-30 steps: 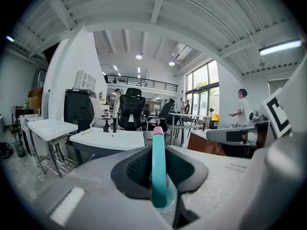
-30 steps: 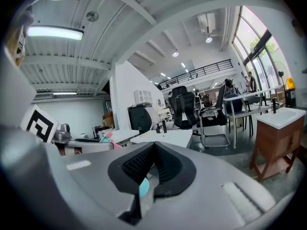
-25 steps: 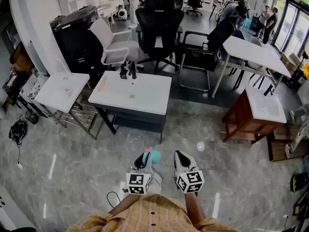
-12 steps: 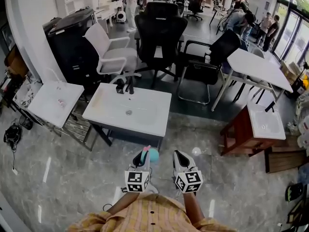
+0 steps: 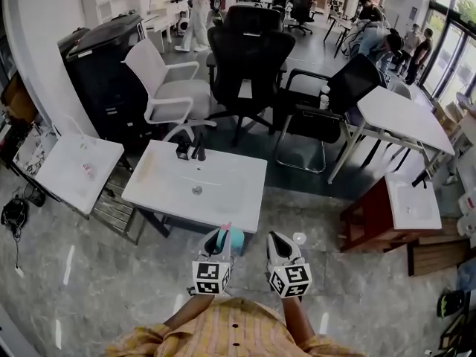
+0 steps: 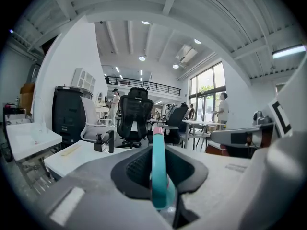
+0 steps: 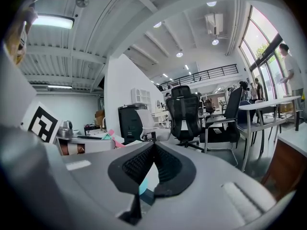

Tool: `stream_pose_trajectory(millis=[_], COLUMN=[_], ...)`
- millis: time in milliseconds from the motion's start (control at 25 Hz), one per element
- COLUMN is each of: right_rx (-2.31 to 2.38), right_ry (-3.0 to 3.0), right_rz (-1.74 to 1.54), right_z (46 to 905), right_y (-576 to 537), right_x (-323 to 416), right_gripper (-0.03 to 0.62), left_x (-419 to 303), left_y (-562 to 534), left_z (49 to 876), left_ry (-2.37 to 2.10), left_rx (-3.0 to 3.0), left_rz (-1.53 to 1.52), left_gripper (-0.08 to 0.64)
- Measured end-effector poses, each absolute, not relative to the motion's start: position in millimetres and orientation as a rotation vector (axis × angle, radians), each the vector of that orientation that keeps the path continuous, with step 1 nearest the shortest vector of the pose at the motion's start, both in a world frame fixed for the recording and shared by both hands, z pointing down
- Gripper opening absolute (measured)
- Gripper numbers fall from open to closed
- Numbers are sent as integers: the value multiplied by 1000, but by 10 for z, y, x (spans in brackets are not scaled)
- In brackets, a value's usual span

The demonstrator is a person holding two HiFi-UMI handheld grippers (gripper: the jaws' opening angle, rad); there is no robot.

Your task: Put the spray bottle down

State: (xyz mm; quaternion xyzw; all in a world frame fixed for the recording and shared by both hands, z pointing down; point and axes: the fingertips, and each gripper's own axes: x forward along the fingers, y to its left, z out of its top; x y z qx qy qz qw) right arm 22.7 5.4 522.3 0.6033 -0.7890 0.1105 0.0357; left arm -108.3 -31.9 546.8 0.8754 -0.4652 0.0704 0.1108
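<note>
- Spray bottle [image 6: 158, 176] is clamped upright between the left gripper's [image 5: 221, 238] fingers [image 6: 132, 169], teal head up, carried in the air and not yet set down.
- Right gripper [image 7: 152, 150] is empty, with its fingers pressed together, so it isn't helping.
- White tabletop [image 5: 230, 192] just ahead looks the likely landing spot.

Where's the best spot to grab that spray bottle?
Probably take the spray bottle by the narrow part under its teal head, coming level from the side: it stands upright, and the jaws of the left gripper clamp it there.
</note>
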Motion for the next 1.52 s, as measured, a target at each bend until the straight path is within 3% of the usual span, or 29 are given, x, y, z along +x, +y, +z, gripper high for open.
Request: stream_pose_trajectory(millis=[880, 1520], right_rx=[1887, 1719], right_ry=[-2398, -2492], right_rz=[381, 449], right_z=[5354, 5409], right_y=[-975, -2237], right_x=[494, 921], right_gripper=[0, 0], left_x=[-961, -421], left_y=[-1203, -2439], left_z=[5701, 5612], left_ry=[-1404, -1527], left_rx=[2507, 2452], left_rz=[281, 343], left_gripper=[71, 71])
